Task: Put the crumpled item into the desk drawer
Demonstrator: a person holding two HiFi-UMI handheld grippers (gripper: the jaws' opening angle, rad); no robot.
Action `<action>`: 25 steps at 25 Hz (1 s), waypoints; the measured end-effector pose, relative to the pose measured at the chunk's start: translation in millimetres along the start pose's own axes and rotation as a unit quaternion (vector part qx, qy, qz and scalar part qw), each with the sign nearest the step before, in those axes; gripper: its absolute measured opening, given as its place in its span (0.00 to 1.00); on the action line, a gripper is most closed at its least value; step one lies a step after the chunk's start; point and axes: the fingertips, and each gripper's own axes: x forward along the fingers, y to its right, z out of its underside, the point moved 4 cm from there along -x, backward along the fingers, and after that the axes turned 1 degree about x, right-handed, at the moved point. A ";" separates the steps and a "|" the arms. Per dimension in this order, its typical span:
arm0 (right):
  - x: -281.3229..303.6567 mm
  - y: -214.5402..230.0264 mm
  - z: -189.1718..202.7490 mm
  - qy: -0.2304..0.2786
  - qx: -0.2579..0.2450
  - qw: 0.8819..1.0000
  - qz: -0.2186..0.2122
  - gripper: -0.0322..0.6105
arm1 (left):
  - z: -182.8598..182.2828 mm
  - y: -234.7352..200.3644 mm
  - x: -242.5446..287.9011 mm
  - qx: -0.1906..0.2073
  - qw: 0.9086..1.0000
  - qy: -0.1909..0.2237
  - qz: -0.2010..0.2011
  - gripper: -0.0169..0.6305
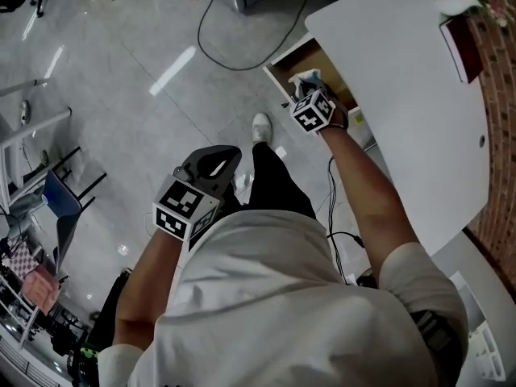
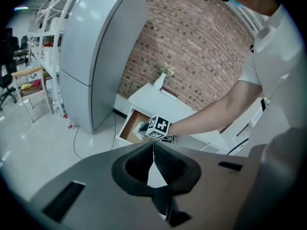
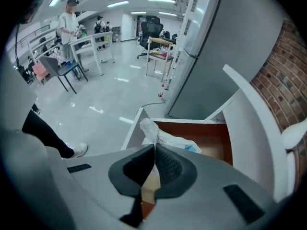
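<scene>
The crumpled item, a white plastic bag with blue print (image 1: 307, 79) (image 3: 160, 137), hangs over the open desk drawer (image 1: 300, 58) (image 3: 213, 137), which has a brown inside. My right gripper (image 1: 304, 89) (image 3: 154, 146) is shut on the bag, which bunches out past its tips above the drawer's front edge. My left gripper (image 1: 226, 153) (image 2: 153, 146) hangs at my left side over the floor, shut with nothing between its jaws. In the left gripper view the right gripper's marker cube (image 2: 158, 127) shows at the drawer (image 2: 128, 128).
The white desk top (image 1: 403, 95) carries a white vase (image 1: 451, 2) and a dark red book (image 1: 463, 47). A grey cabinet (image 3: 216, 47) stands beyond the drawer, by a brick wall (image 2: 201, 47). A black cable (image 1: 214, 47) lies on the floor; a chair (image 1: 60, 200) stands at left.
</scene>
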 end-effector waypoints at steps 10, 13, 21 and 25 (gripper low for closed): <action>85.0 25.3 -6.8 -0.040 0.013 0.999 -0.004 0.10 | -5.6 -32.1 16.9 -0.009 1.000 -0.019 -0.002 0.06; 109.2 30.9 -5.4 -0.049 0.017 0.999 -0.005 0.10 | -4.8 -44.4 27.3 -0.015 1.000 -0.024 -0.001 0.06; 158.2 39.0 5.9 -0.068 0.015 0.997 -0.014 0.10 | -1.0 -64.8 51.4 -0.029 0.999 -0.029 -0.006 0.06; 169.2 39.6 7.8 -0.071 0.011 0.997 -0.016 0.10 | 5.0 -66.9 54.5 -0.037 0.999 -0.034 -0.009 0.06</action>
